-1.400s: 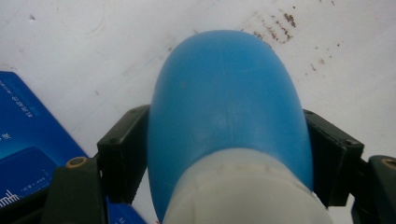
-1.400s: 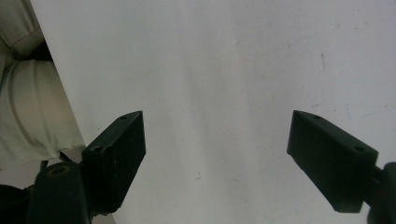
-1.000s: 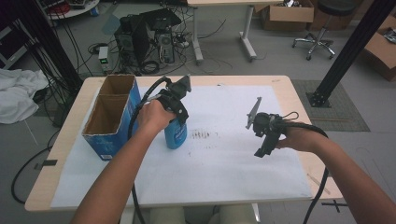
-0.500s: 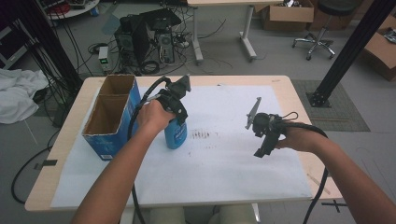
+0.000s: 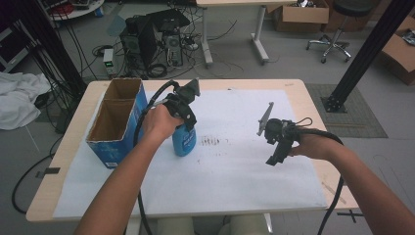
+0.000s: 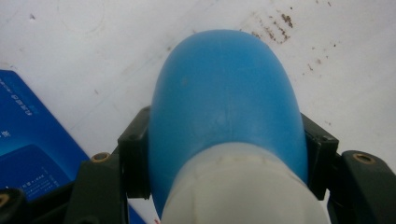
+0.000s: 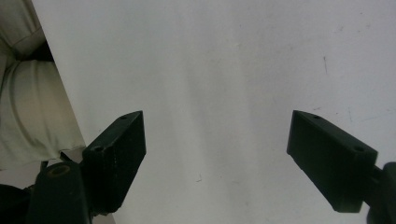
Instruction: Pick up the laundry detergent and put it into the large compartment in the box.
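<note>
A blue bottle (image 5: pixel 184 141) with a white top stands upright on the white sheet, just right of the blue cardboard box (image 5: pixel 116 121). My left gripper (image 5: pixel 184 128) comes down on it from above and is shut on it. In the left gripper view the bottle (image 6: pixel 224 121) sits between both black jaws, which press its sides. My right gripper (image 5: pixel 273 159) hovers over the right part of the sheet, pointing down. In the right gripper view my right gripper (image 7: pixel 215 154) stands open wide with nothing between its jaws.
The open blue cardboard box has two compartments and stands at the table's left. Dark smudges (image 5: pixel 212 141) mark the white sheet (image 5: pixel 235 181) near the middle. A corner of the box (image 6: pixel 32 140) lies left of the bottle. The person's trouser leg (image 7: pixel 28 88) is at the table's near edge.
</note>
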Demonstrator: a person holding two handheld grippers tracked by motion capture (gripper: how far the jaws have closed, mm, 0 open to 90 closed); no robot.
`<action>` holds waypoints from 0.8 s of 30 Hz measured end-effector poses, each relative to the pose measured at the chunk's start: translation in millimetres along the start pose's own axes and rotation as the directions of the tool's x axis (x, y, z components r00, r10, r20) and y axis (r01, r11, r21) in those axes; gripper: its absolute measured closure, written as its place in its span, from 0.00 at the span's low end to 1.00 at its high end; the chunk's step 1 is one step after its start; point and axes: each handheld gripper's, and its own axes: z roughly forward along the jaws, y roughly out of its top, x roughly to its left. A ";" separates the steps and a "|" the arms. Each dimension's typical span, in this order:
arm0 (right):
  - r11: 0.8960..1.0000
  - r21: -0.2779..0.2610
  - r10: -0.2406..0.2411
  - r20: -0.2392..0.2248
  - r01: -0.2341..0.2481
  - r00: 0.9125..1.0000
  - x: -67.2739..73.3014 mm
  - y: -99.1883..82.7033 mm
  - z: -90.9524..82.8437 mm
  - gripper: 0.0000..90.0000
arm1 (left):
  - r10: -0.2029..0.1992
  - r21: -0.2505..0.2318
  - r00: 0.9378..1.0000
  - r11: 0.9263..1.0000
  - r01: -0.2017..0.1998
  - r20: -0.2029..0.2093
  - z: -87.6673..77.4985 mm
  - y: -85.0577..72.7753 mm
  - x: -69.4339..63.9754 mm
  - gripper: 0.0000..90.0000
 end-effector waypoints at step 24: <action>1.000 -0.010 -0.019 0.007 0.019 1.000 3.1 0.8 -5.2 0.22 | -0.186 -0.109 0.982 0.977 0.182 -0.023 -131.1 -28.0 43.0 0.42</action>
